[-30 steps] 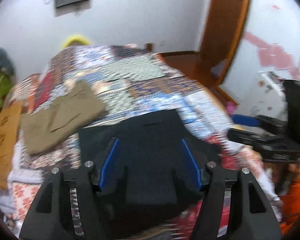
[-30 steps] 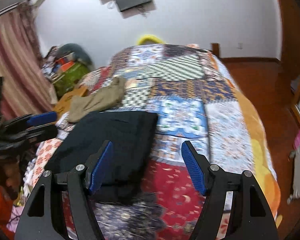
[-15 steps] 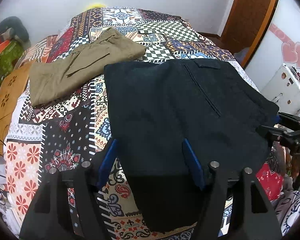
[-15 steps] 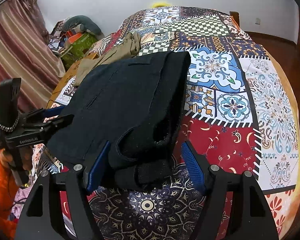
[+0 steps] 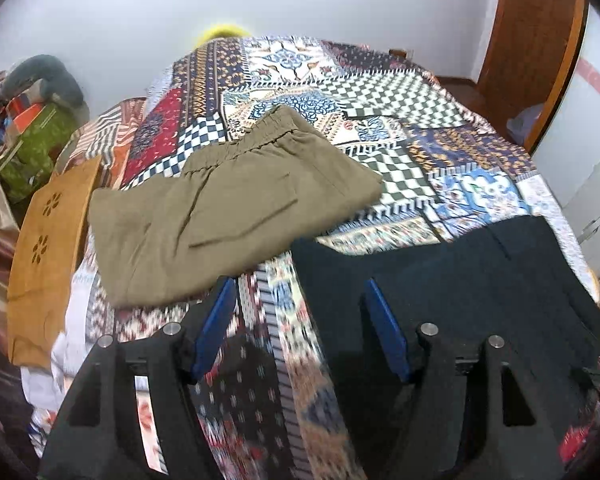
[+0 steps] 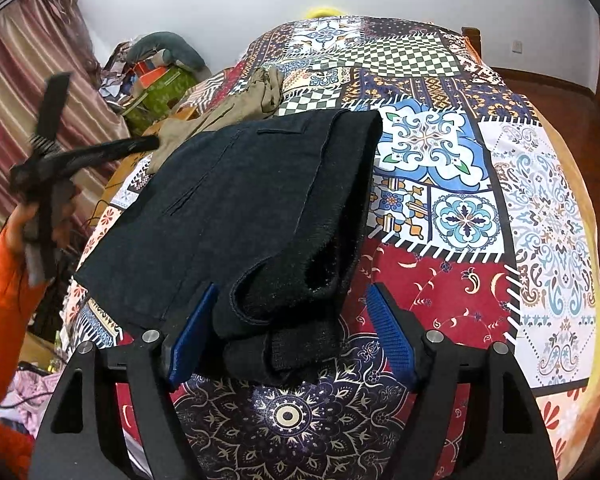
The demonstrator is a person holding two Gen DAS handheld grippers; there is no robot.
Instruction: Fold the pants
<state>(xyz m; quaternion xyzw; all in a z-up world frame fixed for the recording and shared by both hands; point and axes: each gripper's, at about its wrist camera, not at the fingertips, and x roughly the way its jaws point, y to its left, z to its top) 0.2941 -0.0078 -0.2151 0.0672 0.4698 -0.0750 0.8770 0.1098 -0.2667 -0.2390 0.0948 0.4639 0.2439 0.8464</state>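
Your black pants (image 6: 240, 208) lie folded flat on the patchwork bedspread (image 6: 460, 208), near its front edge, cuffs (image 6: 284, 344) bunched and rolled at the end closest to you. Your R gripper (image 6: 292, 332) hangs right over those cuffs w/ fingers well apart; its jaws have just been opening a bit more, and the cuff fabric sits between the blue pads (image 6: 392, 332) but they don't press on it, the left pad close to the cloth and the right pad clear of it. Your L gripper (image 5: 300, 328) is off the black pants' left edge, above bare bedspread (image 5: 380, 92), fingers also apart, nothing between them; its right pad (image 5: 384, 332) overlaps the dark cloth in the L wrist view, contact can't be told there. In the R wrist view you see the L gripper (image 6: 100, 148) held up in your hand (image 6: 32, 216), orange sleeve (image 6: 4, 292), to the left of the black pants and above them. The olive pants (image 5: 228, 208) lie folded beyond the black pants, farther up the bedspread and to the left, apart from them. An orange-brown board (image 5: 48, 256) lies beside the bedspread's left edge.
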